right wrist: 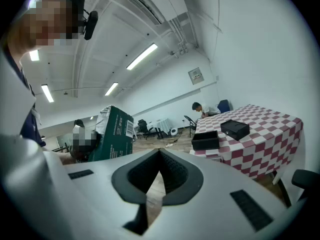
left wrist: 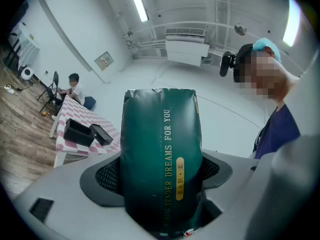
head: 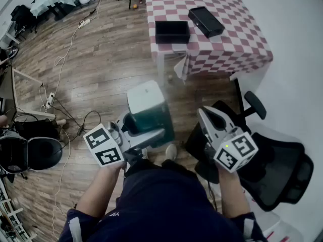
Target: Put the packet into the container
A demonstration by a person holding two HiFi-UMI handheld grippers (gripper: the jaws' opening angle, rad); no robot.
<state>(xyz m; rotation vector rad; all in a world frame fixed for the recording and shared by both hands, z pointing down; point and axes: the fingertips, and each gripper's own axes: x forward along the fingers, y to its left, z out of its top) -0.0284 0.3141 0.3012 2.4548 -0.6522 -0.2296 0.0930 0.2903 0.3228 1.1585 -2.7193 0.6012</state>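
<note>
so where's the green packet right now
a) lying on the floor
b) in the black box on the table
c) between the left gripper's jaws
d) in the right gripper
c: the packet is clamped upright between the jaws of the left gripper, well away from the box on the table.

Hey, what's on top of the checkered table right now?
On the checkered table: an open black container and, beside it, a black piece, likely its lid. The container's dark inside cannot be made out.
</note>
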